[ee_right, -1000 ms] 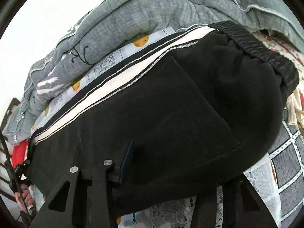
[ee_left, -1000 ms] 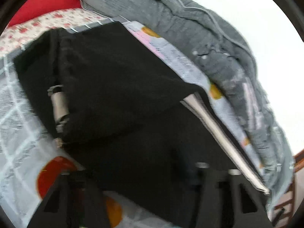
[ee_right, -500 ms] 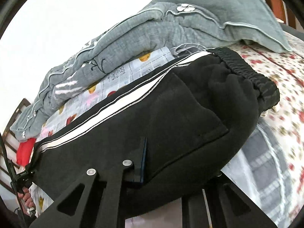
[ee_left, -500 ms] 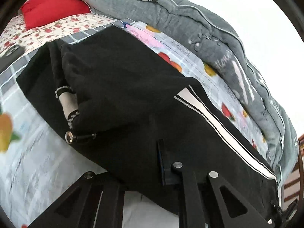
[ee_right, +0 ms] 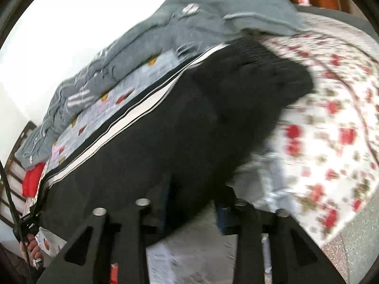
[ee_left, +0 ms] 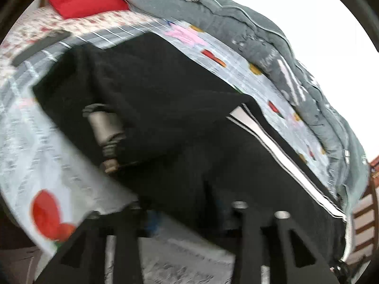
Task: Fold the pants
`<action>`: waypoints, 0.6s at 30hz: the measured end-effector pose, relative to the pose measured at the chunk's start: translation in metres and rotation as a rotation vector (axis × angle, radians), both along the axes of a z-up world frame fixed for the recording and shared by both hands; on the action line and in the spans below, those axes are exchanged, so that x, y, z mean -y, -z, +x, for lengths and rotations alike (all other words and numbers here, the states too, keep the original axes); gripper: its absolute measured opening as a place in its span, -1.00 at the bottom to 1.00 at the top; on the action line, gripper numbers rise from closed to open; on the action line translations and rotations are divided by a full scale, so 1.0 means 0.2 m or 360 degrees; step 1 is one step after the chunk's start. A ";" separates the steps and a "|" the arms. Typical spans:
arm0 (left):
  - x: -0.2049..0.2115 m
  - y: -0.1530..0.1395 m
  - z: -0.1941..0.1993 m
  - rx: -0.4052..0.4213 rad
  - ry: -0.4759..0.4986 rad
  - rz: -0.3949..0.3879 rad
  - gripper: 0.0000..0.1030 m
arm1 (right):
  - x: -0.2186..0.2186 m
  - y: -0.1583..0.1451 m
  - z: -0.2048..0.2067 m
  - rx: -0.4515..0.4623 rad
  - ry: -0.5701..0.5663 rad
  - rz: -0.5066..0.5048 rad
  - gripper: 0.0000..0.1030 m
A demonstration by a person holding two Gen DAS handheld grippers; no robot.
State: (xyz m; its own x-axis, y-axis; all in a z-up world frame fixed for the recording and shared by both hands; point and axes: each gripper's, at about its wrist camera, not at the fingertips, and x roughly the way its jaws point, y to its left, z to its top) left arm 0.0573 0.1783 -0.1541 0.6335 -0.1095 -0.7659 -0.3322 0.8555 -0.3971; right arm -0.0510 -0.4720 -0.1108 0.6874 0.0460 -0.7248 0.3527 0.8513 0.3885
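Bright overexposed white background, heavy motion blur throughout, strong fisheye curvature, dark vignetted corners

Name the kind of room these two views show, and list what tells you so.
Most likely a bedroom: the black pants lie on a bed with a patterned sheet, a bunched grey quilt along the far side, and a red pillow.

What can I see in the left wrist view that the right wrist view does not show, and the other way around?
Only the left wrist view shows the grey cuff of the folded leg and a dark flat object on the bed. Only the right wrist view shows the elastic waistband and the floral sheet. Both show the black pants with the white side stripe, the grey quilt and the fruit-print sheet.
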 end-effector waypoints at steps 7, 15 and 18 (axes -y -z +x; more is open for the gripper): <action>0.06 -0.09 -0.08 0.0042 -0.0041 0.0139 0.11 | 0.25 -0.01 0.06 0.0071 0.0187 0.0090 0.34; 0.11 -0.11 -0.14 0.0057 -0.0031 0.0108 0.11 | 0.36 -0.09 0.21 0.0204 0.0188 0.0053 -0.66; 0.10 -0.15 -0.21 0.0131 -0.0045 0.0142 0.11 | 0.36 -0.10 0.23 0.0136 0.0216 -0.0012 -0.56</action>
State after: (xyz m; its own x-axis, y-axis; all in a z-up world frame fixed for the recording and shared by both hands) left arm 0.0157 0.1577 -0.1243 0.6964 -0.0245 -0.7173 -0.3262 0.8794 -0.3467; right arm -0.0058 -0.5431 -0.0908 0.7459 -0.0569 -0.6636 0.4308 0.8010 0.4156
